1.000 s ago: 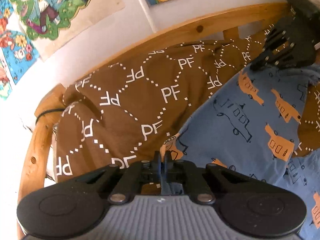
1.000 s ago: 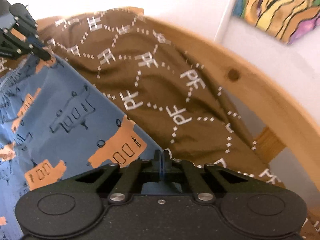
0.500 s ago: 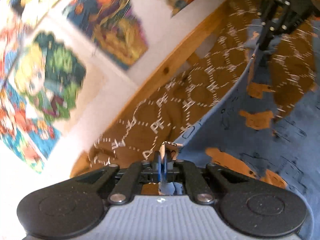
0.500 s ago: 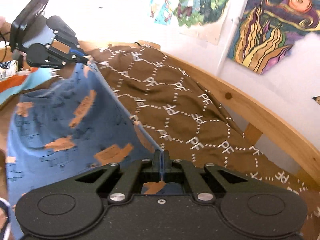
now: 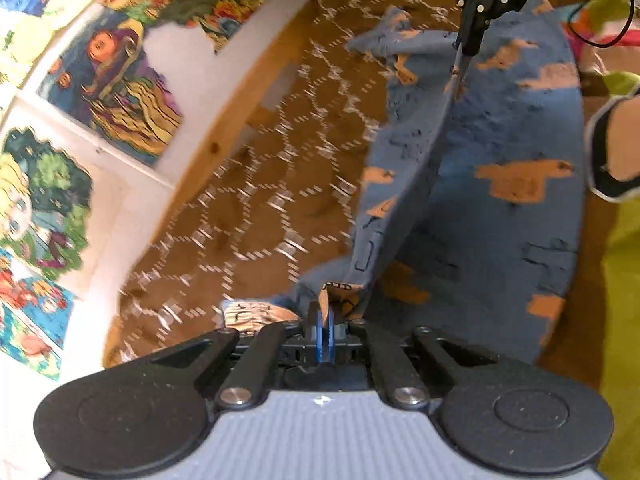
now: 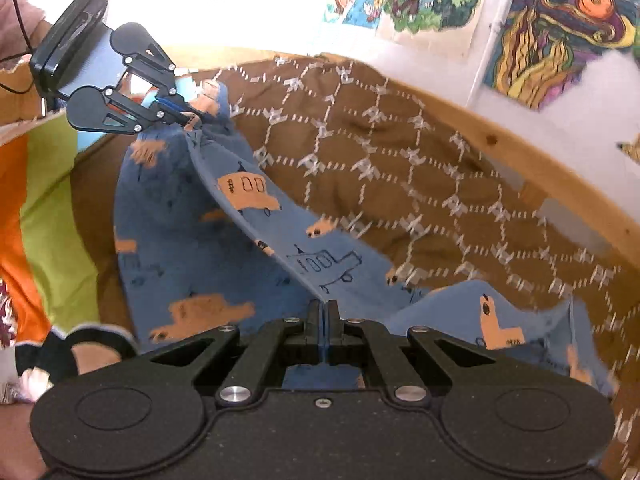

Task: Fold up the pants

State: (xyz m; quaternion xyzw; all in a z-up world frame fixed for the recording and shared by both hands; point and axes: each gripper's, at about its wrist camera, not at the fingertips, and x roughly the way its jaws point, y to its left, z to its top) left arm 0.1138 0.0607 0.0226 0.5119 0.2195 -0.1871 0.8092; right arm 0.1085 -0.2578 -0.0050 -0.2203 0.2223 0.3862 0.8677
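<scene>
The left gripper (image 5: 322, 312) is clamped on a bunched edge of the blue pants (image 5: 500, 208), the cloth pinched between its blue pads just in front of the camera. The right gripper (image 6: 323, 312) is likewise clenched on another edge of the same pants (image 6: 192, 248), with the fabric rising out of its closed jaws. Each gripper shows in the other's view: the right one (image 5: 466, 46) at the top of the left wrist picture, the left one (image 6: 192, 114) at the upper left of the right wrist picture, both gripping cloth.

The pants are blue with orange and outlined vehicle prints. They hang stretched between the two grippers in a taut fold line, lifted above a brown bedspread (image 6: 420, 168) patterned with white dashed diamonds and letters. Part of the pants trails down onto the bedspread.

The bedspread lies on a bed with a curved wooden frame (image 6: 540, 160) along the wall. Colourful posters (image 6: 560, 28) hang on the white wall behind. A green and orange cloth (image 6: 52, 208) lies at the near side of the bed. No container is in view. A person's arm with a dark sleeve edge (image 5: 612, 152) shows at the right border of the left wrist view.
</scene>
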